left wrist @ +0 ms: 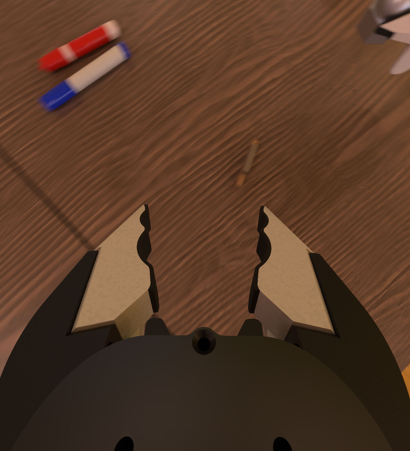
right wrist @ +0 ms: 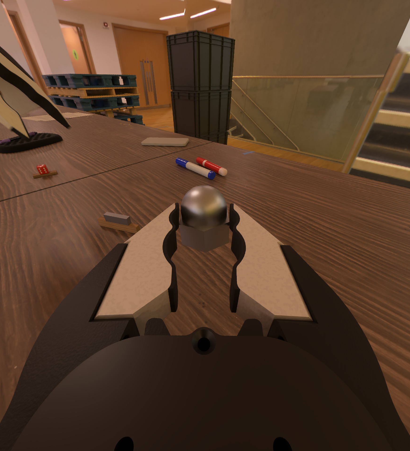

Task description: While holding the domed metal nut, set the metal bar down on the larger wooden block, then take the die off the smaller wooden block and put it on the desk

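Nearest to us in the right wrist view, our right gripper [right wrist: 204,207] is clamped on the domed metal nut [right wrist: 204,217], its fingertips pressed against the hexagonal base and the polished dome rising between them, clear of the worktop [right wrist: 321,244]. Just beyond and to the left, the metal bar [right wrist: 116,218] lies flat on the larger wooden block [right wrist: 118,225]. Farther left, the red die [right wrist: 42,169] sits on the smaller wooden block [right wrist: 44,173] (white pips are its only marking). We can read no brand on the blue marker [right wrist: 195,168] or the red marker [right wrist: 211,166] lying side by side past the nut; a pale flat eraser [right wrist: 165,141] rests behind them. At the far left a black perforated pad [right wrist: 25,142] is partly covered by our left gripper [right wrist: 25,133], which the frame edge cuts off.

In the left wrist view, our left gripper [left wrist: 204,207] hangs over bare worktop [left wrist: 199,97] with its fingers apart and nothing between them. A small brownish stick [left wrist: 247,162] beyond it is too blurred to identify. Both markers [left wrist: 84,75] are smeared too, and the nut [left wrist: 380,19] is cropped at the top right corner.
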`<state>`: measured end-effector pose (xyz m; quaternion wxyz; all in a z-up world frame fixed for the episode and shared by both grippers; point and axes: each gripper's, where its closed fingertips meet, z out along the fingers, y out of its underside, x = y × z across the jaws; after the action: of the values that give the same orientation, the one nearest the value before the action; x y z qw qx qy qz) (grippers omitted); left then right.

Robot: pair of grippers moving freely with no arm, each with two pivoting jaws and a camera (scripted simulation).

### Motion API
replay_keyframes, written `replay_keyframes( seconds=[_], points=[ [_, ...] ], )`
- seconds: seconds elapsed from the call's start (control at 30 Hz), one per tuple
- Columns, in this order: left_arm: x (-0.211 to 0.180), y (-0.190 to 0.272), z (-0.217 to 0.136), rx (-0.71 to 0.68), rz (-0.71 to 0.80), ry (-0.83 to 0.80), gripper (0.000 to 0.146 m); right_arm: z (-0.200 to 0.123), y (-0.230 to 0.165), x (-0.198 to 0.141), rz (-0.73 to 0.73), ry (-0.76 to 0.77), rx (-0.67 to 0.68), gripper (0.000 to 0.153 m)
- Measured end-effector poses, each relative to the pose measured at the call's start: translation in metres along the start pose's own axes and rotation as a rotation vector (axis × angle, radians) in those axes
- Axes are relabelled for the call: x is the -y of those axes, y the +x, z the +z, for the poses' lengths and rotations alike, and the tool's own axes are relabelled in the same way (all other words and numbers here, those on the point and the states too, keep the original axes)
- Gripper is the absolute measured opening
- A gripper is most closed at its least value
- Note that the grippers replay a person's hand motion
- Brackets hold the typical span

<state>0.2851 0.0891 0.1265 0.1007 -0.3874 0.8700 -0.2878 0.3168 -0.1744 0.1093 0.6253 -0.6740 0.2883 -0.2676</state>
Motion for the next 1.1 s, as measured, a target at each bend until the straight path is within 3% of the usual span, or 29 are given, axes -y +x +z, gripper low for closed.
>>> replay_keyframes(
  seconds=[0.1,0.2,0.43,0.77,1.1],
  points=[
    [-0.031,-0.041,-0.044,0.105,-0.115,-0.043,0.090,0.000,0.000,0.000,-0.002,0.002,0.001,0.041],
    [-0.071,-0.078,-0.067,0.168,-0.232,-0.130,0.086,0.000,-0.001,0.001,-0.003,0.005,0.002,0.041],
    [-0.154,-0.134,-0.053,0.187,-0.466,-0.393,0.077,-0.001,-0.001,0.001,-0.008,0.011,0.001,0.041],
    [-0.189,-0.155,-0.017,0.150,-0.536,-0.507,0.054,-0.002,0.000,0.002,-0.005,0.015,-0.001,0.041],
    [-0.199,-0.161,-0.015,0.183,-0.515,-0.528,0.018,-0.001,0.000,0.002,-0.005,0.010,-0.003,0.041]
  ],
)
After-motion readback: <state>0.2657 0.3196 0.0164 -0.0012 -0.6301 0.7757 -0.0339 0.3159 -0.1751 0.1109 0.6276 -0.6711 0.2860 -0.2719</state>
